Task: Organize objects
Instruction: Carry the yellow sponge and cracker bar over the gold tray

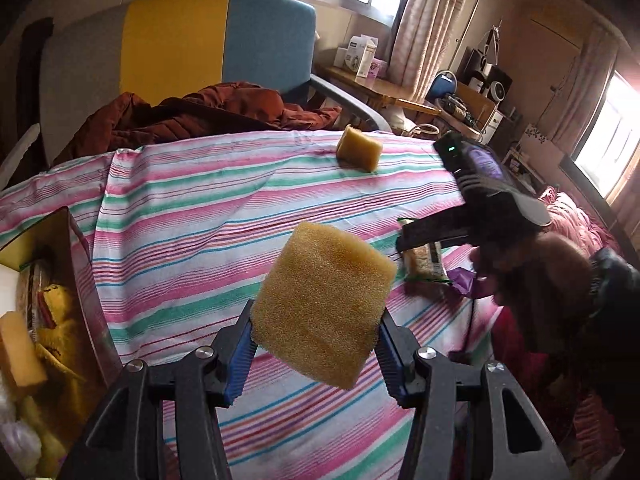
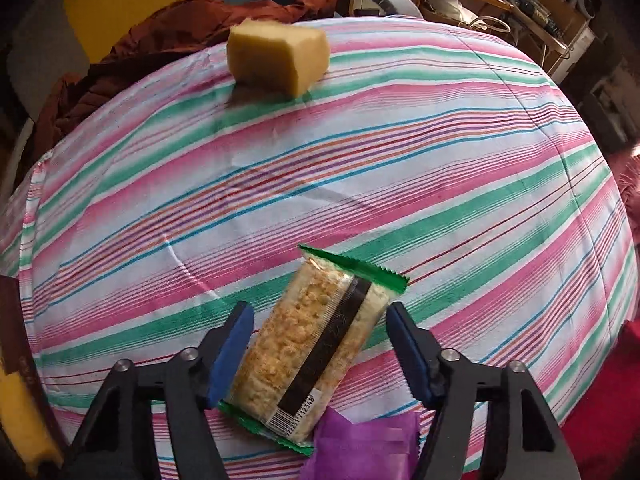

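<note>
Covering the whole table [image 2: 460, 168] is a striped cloth of pink, green and white, and on it lie the things still to be sorted. At the left edge of the left wrist view stands an open box [image 1: 76, 248] which already holds yellow sponges and cloths; I judge it is the place where the sponges go.

The left tongs [image 1: 316, 332] are closed on a yellow sponge [image 1: 324, 304], pressed between the two blue pads and lifted clear of the cloth. The box lies to the left of these tongs and rather near, so the left hand is the nearer one for the drop.

A second sponge [image 2: 278, 60] rests at the far edge of the table, well apart from both tongs and just in front of a brown-red jacket [image 1: 192, 116] on the chair behind.

The right tongs [image 2: 320, 344] stand wide, one pad on each side of a snack bar [image 2: 316, 344] in a clear wrapper with green ends. The bar lies flat on the cloth. Its long axis runs from near-left to far-right, so it is somewhat oblique to the line along the fingers, and the closing will take it across its short width. The left pad is just beside the wrapper, the right pad a little apart; whether either touches I cannot tell. A purple packet [image 2: 360, 448] lies touching the near end of the bar, partly over it, and might be dragged along.
</note>
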The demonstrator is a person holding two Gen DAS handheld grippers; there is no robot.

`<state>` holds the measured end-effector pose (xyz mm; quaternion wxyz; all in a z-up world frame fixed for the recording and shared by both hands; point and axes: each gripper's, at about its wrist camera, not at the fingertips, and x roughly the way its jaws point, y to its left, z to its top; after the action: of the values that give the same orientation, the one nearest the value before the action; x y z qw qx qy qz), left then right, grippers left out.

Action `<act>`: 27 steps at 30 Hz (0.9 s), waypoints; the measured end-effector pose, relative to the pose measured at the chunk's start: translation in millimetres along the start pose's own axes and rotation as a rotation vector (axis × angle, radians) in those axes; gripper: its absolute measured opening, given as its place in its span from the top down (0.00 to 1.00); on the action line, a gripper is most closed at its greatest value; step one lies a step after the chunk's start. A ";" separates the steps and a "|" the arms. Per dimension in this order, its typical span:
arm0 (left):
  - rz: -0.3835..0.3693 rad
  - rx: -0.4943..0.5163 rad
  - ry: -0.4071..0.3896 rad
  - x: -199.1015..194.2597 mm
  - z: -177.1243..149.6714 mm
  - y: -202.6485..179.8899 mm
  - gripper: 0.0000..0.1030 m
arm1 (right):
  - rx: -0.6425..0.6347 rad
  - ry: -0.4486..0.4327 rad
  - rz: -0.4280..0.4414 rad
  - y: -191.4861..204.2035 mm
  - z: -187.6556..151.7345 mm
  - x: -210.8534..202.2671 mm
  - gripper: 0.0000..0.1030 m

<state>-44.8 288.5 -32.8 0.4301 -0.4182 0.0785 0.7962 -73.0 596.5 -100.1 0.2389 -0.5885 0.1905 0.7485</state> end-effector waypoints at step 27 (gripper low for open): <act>0.253 -0.120 -0.177 -119.0 -50.1 58.7 0.47 | -0.221 -0.253 0.310 123.9 -108.6 -75.7 0.60</act>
<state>-25.6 154.2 8.7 0.3058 -0.3581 0.0445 0.8811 -44.7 424.1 -51.5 0.0770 -0.4763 0.1641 0.8604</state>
